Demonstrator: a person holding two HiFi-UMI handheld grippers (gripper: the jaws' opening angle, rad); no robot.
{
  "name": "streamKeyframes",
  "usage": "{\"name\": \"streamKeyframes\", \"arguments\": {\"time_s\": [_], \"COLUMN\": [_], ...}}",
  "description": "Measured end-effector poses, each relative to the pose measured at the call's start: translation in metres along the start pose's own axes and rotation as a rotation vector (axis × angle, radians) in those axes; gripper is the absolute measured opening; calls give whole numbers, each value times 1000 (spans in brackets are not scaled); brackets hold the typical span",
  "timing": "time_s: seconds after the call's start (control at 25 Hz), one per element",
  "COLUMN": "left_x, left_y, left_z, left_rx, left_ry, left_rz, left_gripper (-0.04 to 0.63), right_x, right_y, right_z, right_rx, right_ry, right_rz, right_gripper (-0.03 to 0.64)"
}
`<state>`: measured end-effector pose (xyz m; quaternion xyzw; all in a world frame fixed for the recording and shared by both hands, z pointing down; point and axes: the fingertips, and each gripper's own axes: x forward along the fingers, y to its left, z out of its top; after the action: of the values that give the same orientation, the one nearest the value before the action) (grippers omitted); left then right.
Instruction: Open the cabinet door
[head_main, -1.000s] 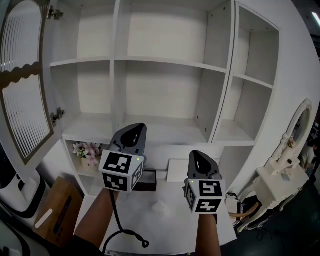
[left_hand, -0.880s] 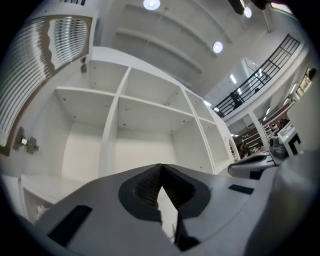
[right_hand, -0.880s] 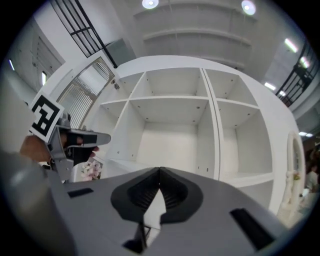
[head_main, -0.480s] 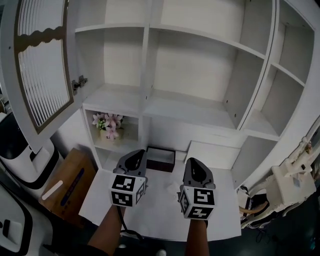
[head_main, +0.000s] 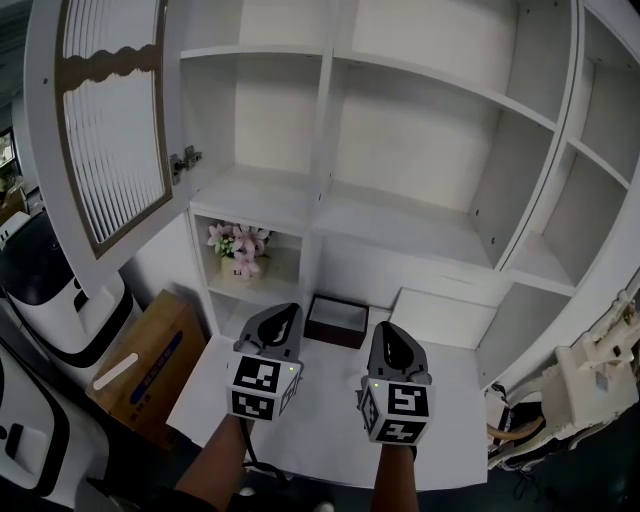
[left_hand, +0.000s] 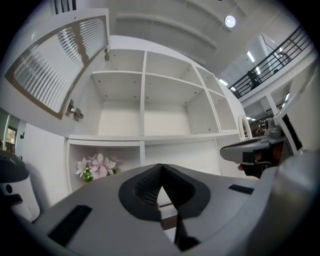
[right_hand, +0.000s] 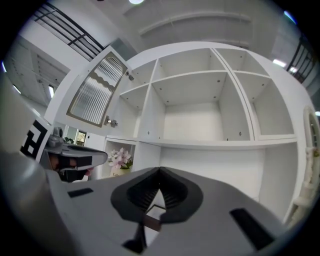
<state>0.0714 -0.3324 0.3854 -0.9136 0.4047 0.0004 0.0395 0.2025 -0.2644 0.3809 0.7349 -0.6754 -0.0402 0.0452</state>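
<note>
Counting left to right:
- One white machine (head_main: 48, 290) with a dark top, at the far left on the floor.
- One cardboard box (head_main: 150, 362) beside it.
- One cabinet door (head_main: 110, 130), ribbed panel, swung fully open to the left of the cabinet (head_main: 400, 215). I count two hinges (left_hand: 75, 110) on its edge.
- The cabinet shows three columns of bare shelves.
- One pot of pink flowers (head_main: 240, 250) in the low left cubby.
- One dark tray (head_main: 335, 320) and one white box (head_main: 440, 318) on the white table (head_main: 330, 440).
- One ornate white furniture piece (head_main: 590, 370) at the far right.

Two grippers, side by side over the table, pointing level at the cabinet and well short of it:
- Left gripper (head_main: 277, 325): jaws fully together, nothing between them, touching nothing.
- Right gripper (head_main: 392, 342): I see the jaw tips meeting, nothing gripped, touching nothing.

Neither is on the door.
</note>
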Motion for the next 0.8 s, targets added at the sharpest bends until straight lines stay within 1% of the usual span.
{"name": "streamKeyframes", "arguments": {"time_s": [0.36,0.52,0.68,0.8], "left_x": [-4,-6,-8,-8], "left_y": [2,4,2,0], "left_z": [1,1,0,1], "left_rx": [-15,-34,13,-1], "left_ry": [-3,-2,6,4], "left_rz": [2,10,30,18], "left_gripper": [9,9,9,9], "right_x": [-1,-1,-1,-1], "right_y": [7,8,9,11], "right_z": [-8,-10,-12,-13], "right_rx": [11,13,17,19], "right_ry": [20,30,36,36], "right_rz": [24,33,38,44], "right_gripper": [20,20,20,20]}}
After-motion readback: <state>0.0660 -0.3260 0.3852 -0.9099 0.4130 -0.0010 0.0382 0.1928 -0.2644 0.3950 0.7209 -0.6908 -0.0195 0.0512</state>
